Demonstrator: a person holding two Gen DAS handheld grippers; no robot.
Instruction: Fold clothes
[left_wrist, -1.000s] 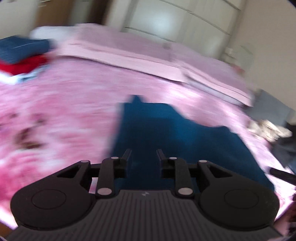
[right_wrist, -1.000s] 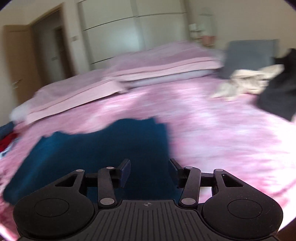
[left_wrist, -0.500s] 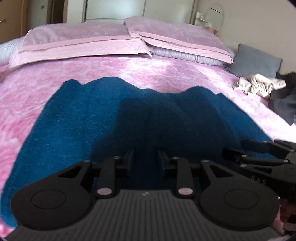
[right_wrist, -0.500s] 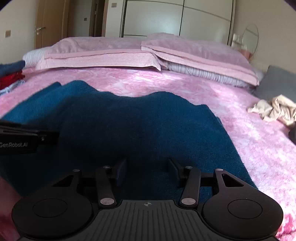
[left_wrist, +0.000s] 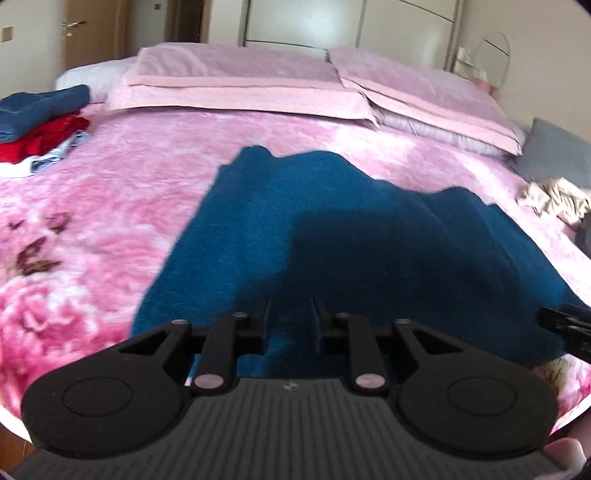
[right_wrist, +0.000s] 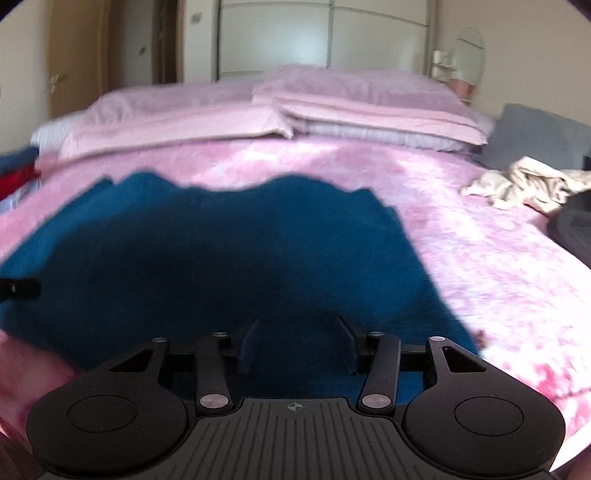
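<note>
Blue cloth (left_wrist: 369, 236) lies flat on the bed (left_wrist: 92, 206), straight ahead of and under both sets of fingers. Its near hem runs crosswise just below the tips, so I read the long axis as left-to-right across my reach, far edge wavy toward the pillows (left_wrist: 236, 79).

Left gripper (left_wrist: 290, 321): fingers have just been closing, now a narrow gap. Only flat cloth shows through the gap, nothing pinched that I can see. It sits over the cloth's near left part, with the left edge off to its left.

Right gripper (right_wrist: 297, 343): fingers parted wider, the gap showing only flat cloth below, no grip visible. It sits over the near right part, with the right edge off to its right. From the left view its tips poke in at far right.

Both hands look about equally near the hem, each nearer its own corner. My guess: next is pinching the near edge at two points and carrying it forward toward the far edge.

Counts: one blue cloth spread, two pillows, one folded stack (left_wrist: 40, 118) far left, one beige heap (right_wrist: 524, 184) far right, one grey cushion (right_wrist: 535, 136), two grippers.
</note>
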